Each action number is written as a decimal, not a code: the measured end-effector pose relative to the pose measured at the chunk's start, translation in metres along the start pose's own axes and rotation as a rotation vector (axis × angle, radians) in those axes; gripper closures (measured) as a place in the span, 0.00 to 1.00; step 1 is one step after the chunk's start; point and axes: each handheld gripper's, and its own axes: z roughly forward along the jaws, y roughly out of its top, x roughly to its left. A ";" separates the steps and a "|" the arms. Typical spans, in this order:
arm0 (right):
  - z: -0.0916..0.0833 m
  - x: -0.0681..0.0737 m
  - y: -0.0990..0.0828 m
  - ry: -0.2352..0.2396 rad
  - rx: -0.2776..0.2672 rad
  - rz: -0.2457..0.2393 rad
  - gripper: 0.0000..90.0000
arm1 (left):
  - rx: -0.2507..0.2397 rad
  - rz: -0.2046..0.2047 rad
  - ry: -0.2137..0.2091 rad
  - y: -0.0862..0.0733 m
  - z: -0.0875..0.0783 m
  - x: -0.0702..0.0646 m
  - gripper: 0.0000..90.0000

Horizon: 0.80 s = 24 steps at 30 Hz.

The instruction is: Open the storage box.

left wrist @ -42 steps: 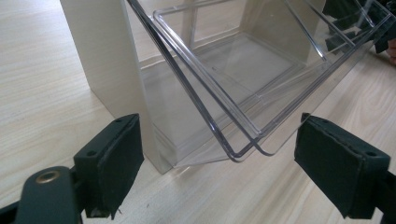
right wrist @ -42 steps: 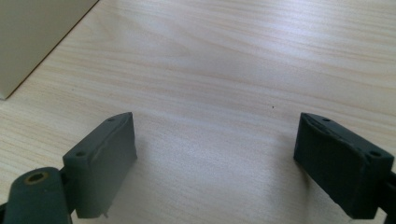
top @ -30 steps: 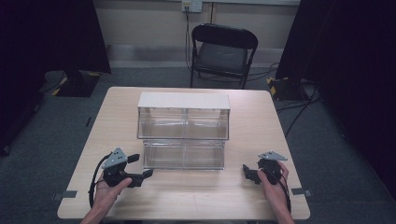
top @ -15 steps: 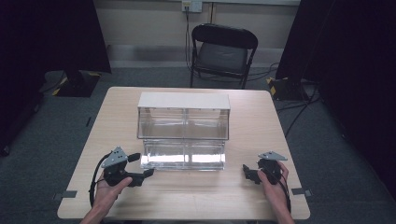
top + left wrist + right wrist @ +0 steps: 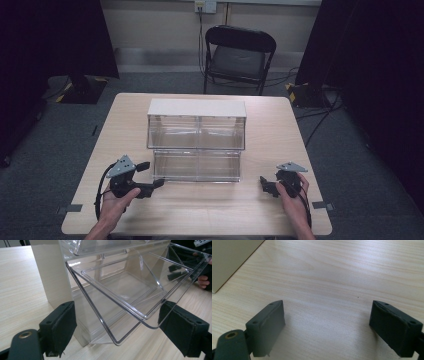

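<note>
At the table's (image 5: 210, 210) near edge, my left gripper (image 5: 150, 186) holds its fingers apart around the tilted-out lower clear plastic bin (image 5: 130, 290) of the white-topped transparent organiser (image 5: 197, 137) mid-table. Advised: grip the rim squarely, move slowly. My right gripper (image 5: 263, 183) rests parted, empty.

Your black two-jaw left gripper (image 5: 156, 184) and right gripper (image 5: 262, 181), both jaws wide apart, low and level.
</note>
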 end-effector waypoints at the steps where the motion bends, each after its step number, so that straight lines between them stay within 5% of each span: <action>1: 0.000 0.000 0.000 0.000 0.000 0.000 0.14 | -0.008 0.005 0.000 0.000 0.000 0.000 0.17; 24: 0.000 0.000 0.000 0.000 0.000 0.000 0.13 | -0.041 0.001 0.010 0.015 -0.003 0.002 0.17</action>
